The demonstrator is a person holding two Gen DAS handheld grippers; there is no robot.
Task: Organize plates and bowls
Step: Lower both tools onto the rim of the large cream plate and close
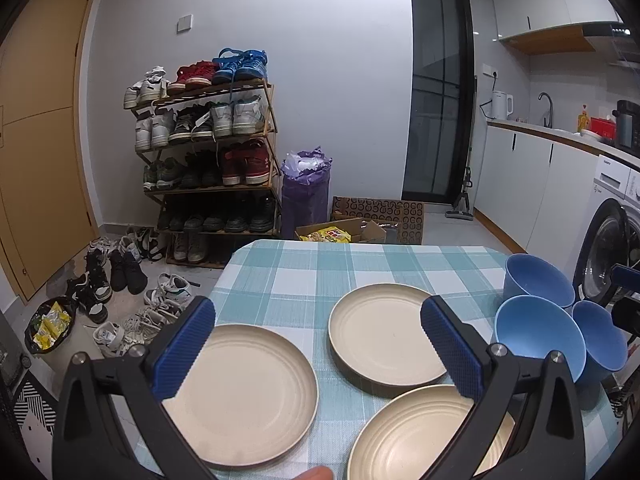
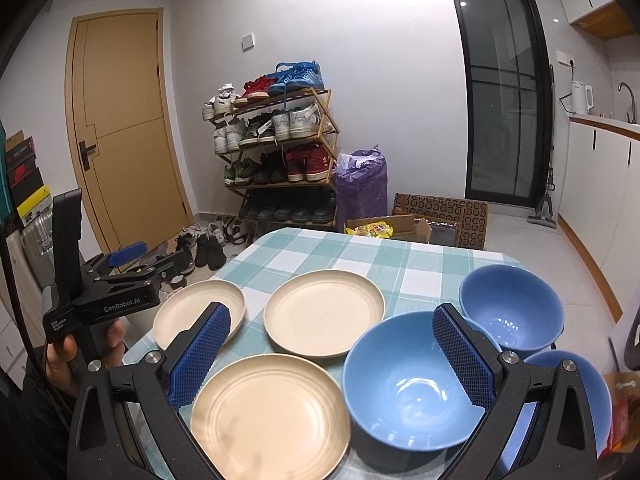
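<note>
Three cream plates and three blue bowls lie separately on the checked tablecloth [image 2: 360, 252], nothing stacked yet, so the job looks to be at its very start. In the right wrist view the near plate [image 2: 268, 412] sits at lower centre, the far plate [image 2: 324, 312] above it, and the left plate [image 2: 200, 312] toward the middle left, close to the table edge. The big bowl [image 2: 408, 384] fills the lower right, touching or nearly touching the far bowl [image 2: 512, 312] above it and the third bowl [image 2: 568, 384] at the right edge.

Both tongs stand wide and hold nothing: the right gripper [image 2: 332, 356] hangs over the gap between near plate and big bowl, and the left gripper [image 1: 318, 344] hovers over the plates in its own view.

A sensible first move is probably to pinch one plate by its rim. The rims are low and thin, so one pad should slide under the lip, the other over it, before closing. Lifting level should avoid dragging the cloth. The left plate is the risky one, being nearest the edge. Bowls crowd together, so take an outer one first.
</note>
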